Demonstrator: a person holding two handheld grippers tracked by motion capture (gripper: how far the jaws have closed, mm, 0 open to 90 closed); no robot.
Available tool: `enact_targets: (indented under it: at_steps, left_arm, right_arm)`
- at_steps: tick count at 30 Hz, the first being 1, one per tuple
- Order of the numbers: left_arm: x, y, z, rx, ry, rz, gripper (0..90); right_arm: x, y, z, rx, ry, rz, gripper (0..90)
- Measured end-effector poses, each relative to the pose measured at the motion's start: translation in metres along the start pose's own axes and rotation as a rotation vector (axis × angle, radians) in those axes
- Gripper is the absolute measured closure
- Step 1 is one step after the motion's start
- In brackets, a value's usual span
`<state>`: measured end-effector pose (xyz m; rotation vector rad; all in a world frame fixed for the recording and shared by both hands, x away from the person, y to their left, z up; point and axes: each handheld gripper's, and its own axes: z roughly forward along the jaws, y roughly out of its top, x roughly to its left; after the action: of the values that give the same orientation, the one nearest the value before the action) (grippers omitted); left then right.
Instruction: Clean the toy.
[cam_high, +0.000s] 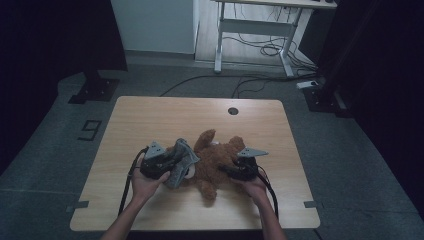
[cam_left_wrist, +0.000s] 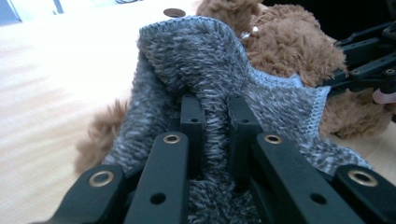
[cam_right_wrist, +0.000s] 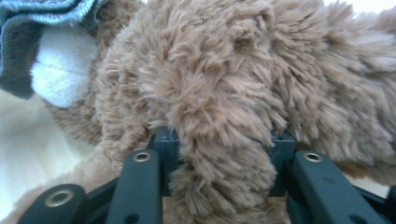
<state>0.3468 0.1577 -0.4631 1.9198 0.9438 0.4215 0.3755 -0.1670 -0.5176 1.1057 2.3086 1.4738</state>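
A brown teddy bear (cam_high: 216, 162) lies on the wooden tabletop (cam_high: 150, 120), near its front edge. The left tongs (cam_left_wrist: 215, 122) are clamped on a fold of a grey knitted garment (cam_left_wrist: 205, 60) that lies over one end of the bear, probably its head, so that the cloth can be pulled along or off. The right tongs (cam_right_wrist: 224, 142) are closed around a plush limb and hold the toy steady against this pull.

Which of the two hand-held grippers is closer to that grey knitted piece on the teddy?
Left. The left hand-held gripper pinches the grey knit; the right hand-held gripper grips the teddy bear farther along.
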Motion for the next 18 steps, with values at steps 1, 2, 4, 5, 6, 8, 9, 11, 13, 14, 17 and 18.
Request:
enact_targets:
  at_steps: [1, 2, 4, 5, 6, 8, 9, 11, 13, 14, 17, 18]
  left_arm:
    - [0.001, 0.004, 0.000, 0.005, 0.007, 0.008, 79.4]
    - [0.003, 0.009, 0.001, 0.011, 0.012, 0.012, 79.3]
    - [0.008, 0.016, 0.005, 0.015, 0.022, 0.003, 79.2]
    - [0.011, 0.020, 0.009, 0.016, 0.026, -0.009, 79.1]
    - [0.016, 0.025, 0.014, 0.015, 0.030, -0.029, 79.1]
    - [0.022, 0.033, 0.021, 0.014, 0.038, -0.046, 79.0]
    - [0.024, 0.037, 0.023, 0.014, 0.040, -0.050, 78.9]
    - [0.024, 0.044, 0.027, 0.014, 0.038, -0.048, 79.0]
    - [0.022, 0.053, 0.030, 0.006, 0.033, -0.034, 79.0]
    - [0.021, 0.057, 0.031, 0.004, 0.032, -0.029, 78.9]
    - [0.016, 0.073, 0.038, -0.016, 0.035, -0.010, 78.7]
    - [0.015, 0.076, 0.041, -0.015, 0.034, -0.005, 78.5]
  right_arm:
    - [0.000, 0.001, 0.001, -0.009, -0.009, 0.001, 61.3]
    - [0.000, 0.003, 0.002, -0.022, -0.024, 0.005, 62.0]
    - [-0.003, 0.007, 0.007, -0.045, -0.052, 0.012, 62.8]
    - [-0.005, 0.009, 0.010, -0.059, -0.069, 0.014, 63.0]
    - [-0.007, 0.011, 0.014, -0.071, -0.091, 0.016, 63.0]
    - [-0.015, 0.017, 0.022, -0.098, -0.140, 0.018, 63.0]
    - [-0.019, 0.019, 0.024, -0.107, -0.152, 0.022, 62.9]
    - [-0.025, 0.022, 0.028, -0.112, -0.148, 0.026, 62.6]
    - [-0.028, 0.023, 0.029, -0.110, -0.139, 0.000, 62.4]
    - [-0.029, 0.023, 0.029, -0.108, -0.130, -0.013, 62.4]
    - [-0.027, 0.020, 0.026, -0.106, -0.118, -0.048, 62.3]
    - [-0.026, 0.018, 0.025, -0.107, -0.112, -0.058, 62.2]
